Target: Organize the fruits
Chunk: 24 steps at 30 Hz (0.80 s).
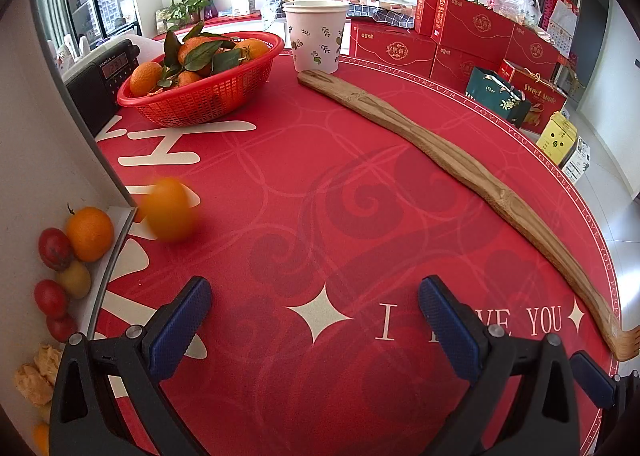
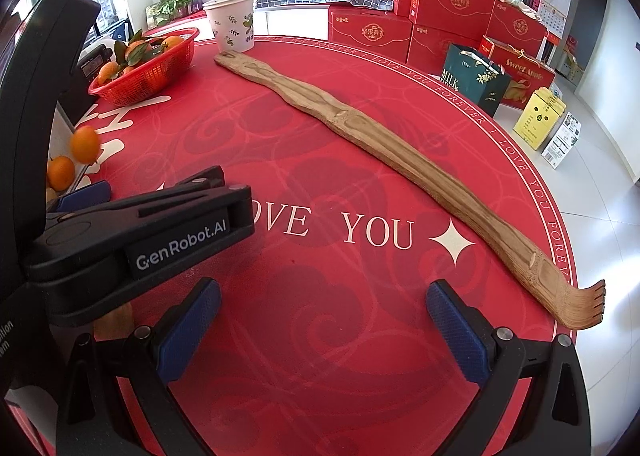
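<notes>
My left gripper [image 1: 316, 320] is open low over the red table mat [image 1: 320, 196], with nothing between its blue pads. A loose orange [image 1: 170, 210], blurred, lies ahead and to its left by the edge of a white tray [image 1: 120, 216]. In the tray are another orange [image 1: 90, 234], red tomatoes [image 1: 54, 248] and a yellow fruit [image 1: 74, 280]. A red basket [image 1: 200, 96] of leafy oranges stands far left. My right gripper [image 2: 322, 332] is open and empty too. In its view the blurred orange [image 2: 85, 144] and one of the left gripper's fingers [image 2: 160, 244] show at left.
A long wooden back scratcher [image 1: 460, 164] lies diagonally across the mat from a paper cup [image 1: 316, 36] to the right edge. A black radio [image 1: 100, 84] stands behind the basket. Red gift boxes [image 1: 472, 28] and bags sit on the floor beyond the table.
</notes>
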### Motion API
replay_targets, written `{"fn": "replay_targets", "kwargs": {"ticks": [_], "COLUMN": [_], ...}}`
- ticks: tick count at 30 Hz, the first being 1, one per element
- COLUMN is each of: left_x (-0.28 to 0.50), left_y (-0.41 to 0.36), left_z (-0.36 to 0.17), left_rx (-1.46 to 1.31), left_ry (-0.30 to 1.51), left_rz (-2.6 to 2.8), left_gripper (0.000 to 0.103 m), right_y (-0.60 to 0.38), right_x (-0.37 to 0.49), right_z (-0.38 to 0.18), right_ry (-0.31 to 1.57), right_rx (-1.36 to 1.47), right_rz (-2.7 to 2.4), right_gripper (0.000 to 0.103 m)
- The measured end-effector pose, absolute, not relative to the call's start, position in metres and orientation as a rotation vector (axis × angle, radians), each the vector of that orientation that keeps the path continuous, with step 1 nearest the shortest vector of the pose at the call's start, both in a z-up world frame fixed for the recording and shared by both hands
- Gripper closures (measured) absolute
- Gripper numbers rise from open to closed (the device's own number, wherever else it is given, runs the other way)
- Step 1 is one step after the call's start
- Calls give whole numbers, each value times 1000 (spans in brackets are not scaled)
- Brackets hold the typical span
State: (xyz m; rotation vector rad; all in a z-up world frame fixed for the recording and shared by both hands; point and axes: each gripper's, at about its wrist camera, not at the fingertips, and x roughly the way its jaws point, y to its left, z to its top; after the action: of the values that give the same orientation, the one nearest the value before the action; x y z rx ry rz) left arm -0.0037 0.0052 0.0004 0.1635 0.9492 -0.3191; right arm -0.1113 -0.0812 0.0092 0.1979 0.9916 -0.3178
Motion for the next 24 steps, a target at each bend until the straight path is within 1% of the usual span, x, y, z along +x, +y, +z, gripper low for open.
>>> {"fn": "replay_targets", "kwargs": {"ticks": [24], "left_x": [-4], "left_y": [7], "left_z": [-2], "left_rx": [163], "left_ry": [948], "left_rz": [-319], "left_gripper": [0], "right_y": [-81], "right_x": [-110], "right_z": [9], "right_ry": [989], "right_rx": [199], "right_rz": [-322], "right_gripper": [0]}}
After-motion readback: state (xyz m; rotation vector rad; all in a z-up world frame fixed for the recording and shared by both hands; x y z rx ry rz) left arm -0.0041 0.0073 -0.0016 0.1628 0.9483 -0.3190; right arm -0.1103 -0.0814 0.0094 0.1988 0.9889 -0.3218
